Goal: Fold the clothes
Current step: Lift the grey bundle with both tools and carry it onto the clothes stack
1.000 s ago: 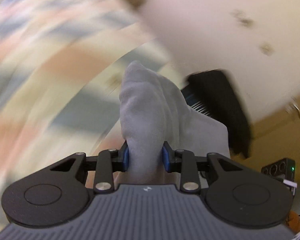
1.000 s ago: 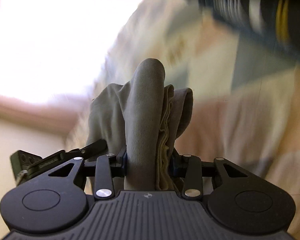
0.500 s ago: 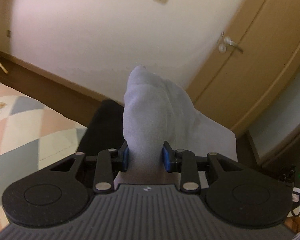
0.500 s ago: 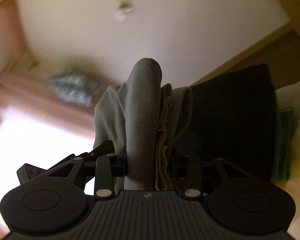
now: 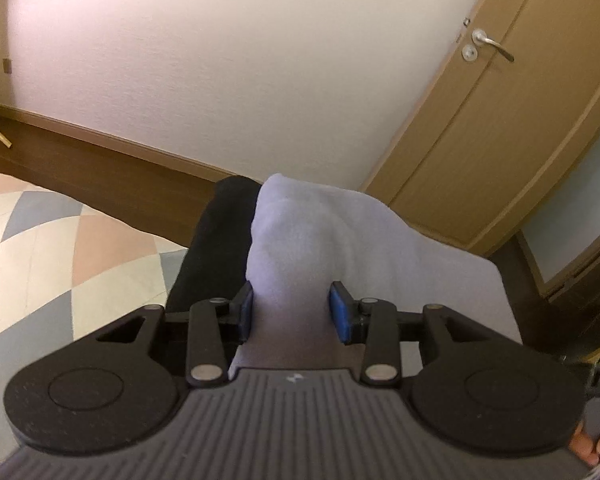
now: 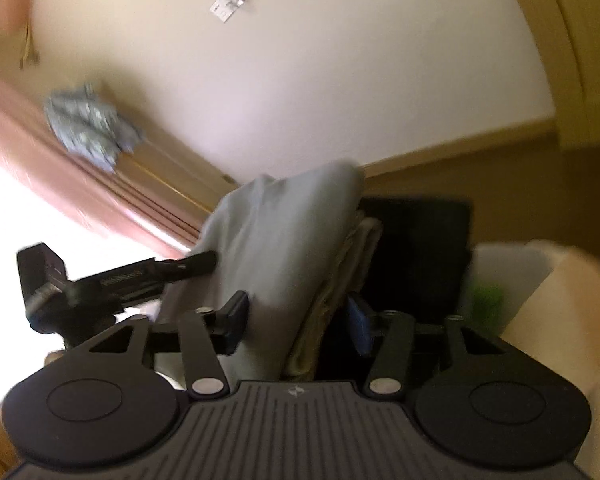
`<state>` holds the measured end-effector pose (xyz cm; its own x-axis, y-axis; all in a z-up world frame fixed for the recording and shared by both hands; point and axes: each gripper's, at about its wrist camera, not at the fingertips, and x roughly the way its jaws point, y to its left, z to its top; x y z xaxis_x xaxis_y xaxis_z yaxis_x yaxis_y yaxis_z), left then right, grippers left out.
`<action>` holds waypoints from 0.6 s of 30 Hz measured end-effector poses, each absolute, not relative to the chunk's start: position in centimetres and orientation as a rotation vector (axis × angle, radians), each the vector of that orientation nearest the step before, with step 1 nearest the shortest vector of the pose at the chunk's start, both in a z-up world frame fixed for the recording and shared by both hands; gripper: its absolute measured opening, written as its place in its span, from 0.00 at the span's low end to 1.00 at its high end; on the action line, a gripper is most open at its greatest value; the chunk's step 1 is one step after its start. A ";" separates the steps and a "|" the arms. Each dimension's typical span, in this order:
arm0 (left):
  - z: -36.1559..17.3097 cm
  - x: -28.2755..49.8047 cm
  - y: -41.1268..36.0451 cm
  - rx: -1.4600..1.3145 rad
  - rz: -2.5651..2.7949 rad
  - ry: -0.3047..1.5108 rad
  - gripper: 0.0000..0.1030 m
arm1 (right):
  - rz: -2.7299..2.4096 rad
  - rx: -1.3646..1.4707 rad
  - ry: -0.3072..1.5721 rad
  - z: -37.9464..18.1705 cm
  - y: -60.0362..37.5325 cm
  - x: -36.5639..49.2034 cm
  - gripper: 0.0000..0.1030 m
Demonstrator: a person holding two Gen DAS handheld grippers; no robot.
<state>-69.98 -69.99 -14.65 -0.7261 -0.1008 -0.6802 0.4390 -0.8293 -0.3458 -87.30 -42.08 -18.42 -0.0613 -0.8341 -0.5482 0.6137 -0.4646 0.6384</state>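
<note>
A folded pale grey garment [image 5: 320, 240] lies between the fingers of my left gripper [image 5: 292, 312]. Its jaws are opening, and the blue pads [image 5: 342, 314] still touch the cloth's sides. The far end rests on a folded black garment [image 5: 216, 248]. In the right wrist view the same grey garment [image 6: 284, 232], with beige layers at its edge, sits in my right gripper [image 6: 298, 320]. Those jaws are opening too: the left pad touches the cloth and the right pad [image 6: 358, 320] stands clear. The black garment [image 6: 420, 248] lies just beyond.
A pastel diamond-patterned cover [image 5: 60, 264] spreads at the left, with brown floor [image 5: 100, 172], a white wall and a wooden door [image 5: 500, 120] beyond. A crumpled bluish cloth [image 6: 88, 128] lies by the wall. A green item [image 6: 486, 300] and white fabric [image 6: 548, 300] sit right of the black garment.
Both grippers swung away from the patterned cover to face the wall and the black garment, carrying the grey garment. Both pairs of jaws have widened, the right more, and its right pad has left the cloth.
</note>
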 end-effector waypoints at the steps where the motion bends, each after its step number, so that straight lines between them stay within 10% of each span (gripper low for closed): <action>1: -13.9 -68.9 -69.9 0.918 -2.553 0.723 0.30 | -1.762 1.077 -0.242 -17.8 -41.7 -87.1 0.55; 18: -17.6 -61.8 -62.1 0.596 -2.293 0.951 0.26 | -1.569 0.341 0.408 -18.1 -43.1 -80.9 0.59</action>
